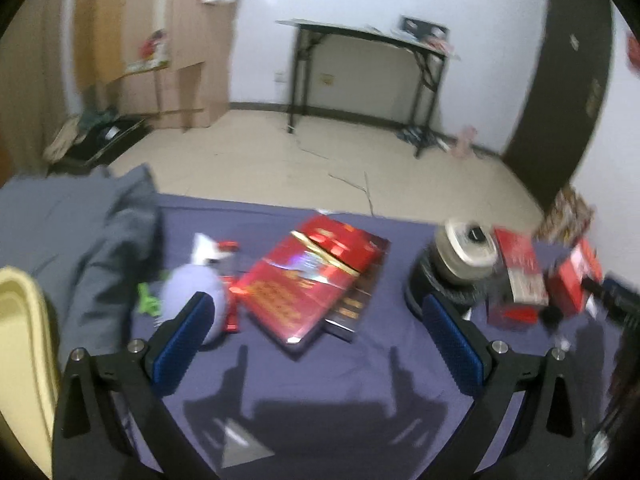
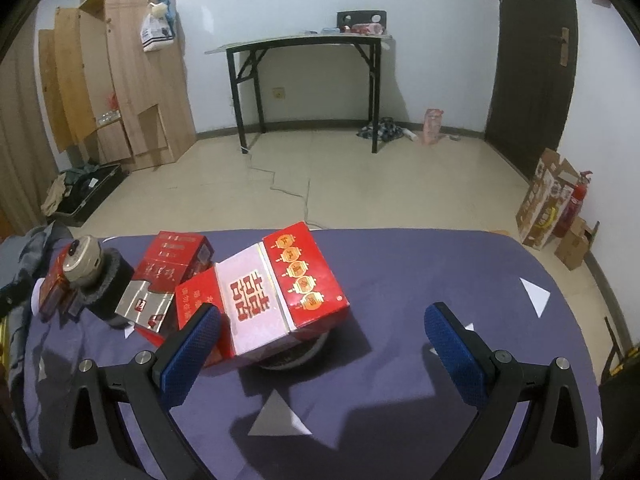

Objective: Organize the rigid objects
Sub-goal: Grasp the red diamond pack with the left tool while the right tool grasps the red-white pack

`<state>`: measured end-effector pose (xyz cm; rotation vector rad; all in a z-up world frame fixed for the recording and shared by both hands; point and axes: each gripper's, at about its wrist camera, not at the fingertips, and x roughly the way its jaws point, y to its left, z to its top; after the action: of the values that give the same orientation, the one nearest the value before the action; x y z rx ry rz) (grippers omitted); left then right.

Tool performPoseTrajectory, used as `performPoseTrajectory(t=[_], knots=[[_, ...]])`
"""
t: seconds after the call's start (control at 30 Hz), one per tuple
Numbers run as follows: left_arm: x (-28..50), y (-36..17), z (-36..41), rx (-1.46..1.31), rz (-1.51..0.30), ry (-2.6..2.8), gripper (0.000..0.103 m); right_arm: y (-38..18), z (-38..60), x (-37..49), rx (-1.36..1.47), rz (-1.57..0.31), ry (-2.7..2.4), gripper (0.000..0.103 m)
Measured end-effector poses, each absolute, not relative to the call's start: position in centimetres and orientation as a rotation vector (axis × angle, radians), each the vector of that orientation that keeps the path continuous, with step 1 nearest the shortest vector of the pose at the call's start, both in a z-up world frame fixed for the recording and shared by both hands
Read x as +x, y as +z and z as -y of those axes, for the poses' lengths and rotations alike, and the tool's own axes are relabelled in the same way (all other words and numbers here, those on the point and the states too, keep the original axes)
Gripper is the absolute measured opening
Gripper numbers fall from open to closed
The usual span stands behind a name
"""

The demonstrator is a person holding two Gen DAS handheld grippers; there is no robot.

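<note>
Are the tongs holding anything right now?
No. The left tongs and the right tongs are both wide open above the purple cloth, and nothing sits between their blue pads.

light: dim, indoor | left view: motion-blurred | edges: bent (fisheye)

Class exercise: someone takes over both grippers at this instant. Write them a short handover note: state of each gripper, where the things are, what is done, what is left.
Left gripper: open, holding nothing, above the purple cloth before the flat red box.
Right gripper: open, holding nothing, near the lantern box, which sits tilted on a round object.
Other things: round timer on a dark base, red-and-silver box beside it, small red boxes, spray bottle by the grey clothing.
Done: nothing looks sorted; the things lie scattered or tilted.
Left: grasp and arrange all of them, probably starting with the boxes nearest each gripper.
</note>
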<state>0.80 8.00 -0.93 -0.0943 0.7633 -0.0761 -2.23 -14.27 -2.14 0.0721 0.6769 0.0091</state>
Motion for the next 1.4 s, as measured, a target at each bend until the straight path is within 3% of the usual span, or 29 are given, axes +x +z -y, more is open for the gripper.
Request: performPoseTrajectory(t=[0.17,0.47,0.7,0.93,1.4], knots=[[2.0,-2.5,-5.9,0.061,-0.785,-0.049,0.103,-1.5,13.8,-2.7,0.018,-0.624,0.035,0.103],[2.0,-2.1,-7.5,-0.027,-0.765,-0.139,0.103,-3.0,12.7,-3.5,-0.131,-0.613,0.169,0.103],[4.6,1.5,-8.9,0.111,-0.721,-0.328,0.103,-2.0,16.0,-3.8,-0.070,-0.592,0.191,0.103],[9.3,-0.1,-9.3,0.226,-0.915,-0.313,0.103,-2.4,17.1,-4.1,-0.096,-0.612,0.227,0.103],[8.5,-2.0,-7.9,0.365,-0.957,-0.344,0.103,-2.0,16.9,-2.9,-0.137,-0.634,0.231,0.103]])
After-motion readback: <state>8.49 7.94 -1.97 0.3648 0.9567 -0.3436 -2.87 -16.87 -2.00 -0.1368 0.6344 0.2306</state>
